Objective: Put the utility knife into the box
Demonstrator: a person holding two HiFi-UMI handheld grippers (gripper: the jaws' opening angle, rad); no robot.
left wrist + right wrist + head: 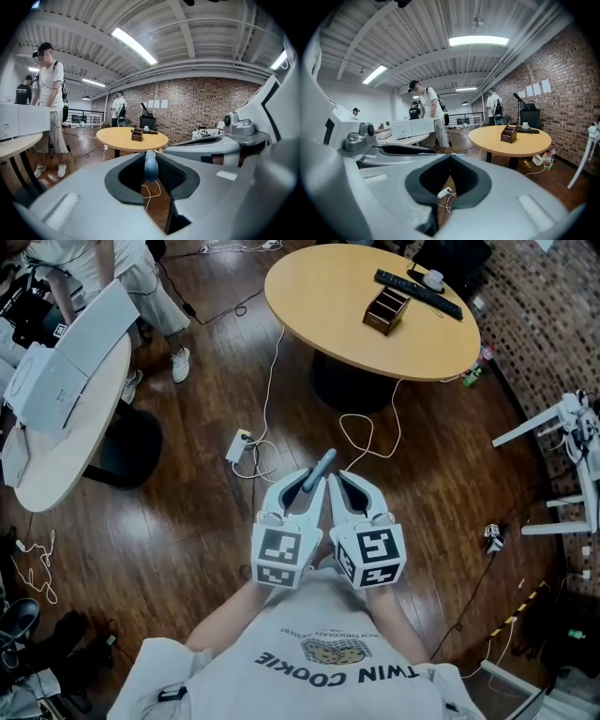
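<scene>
Left gripper [307, 491]: clamped on slim grey-blue utility knife [320, 469], blade-end pointing ahead | right gripper [343, 482]: jaws together, empty, just beside | small brown wooden compartment box [386, 309]: on round tan table [309, 329], well ahead, slightly rightward.

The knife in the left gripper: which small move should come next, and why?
Probably carry it forward toward the round table: the left gripper is closed on the knife, while the box stands on that table, still far ahead.
</scene>
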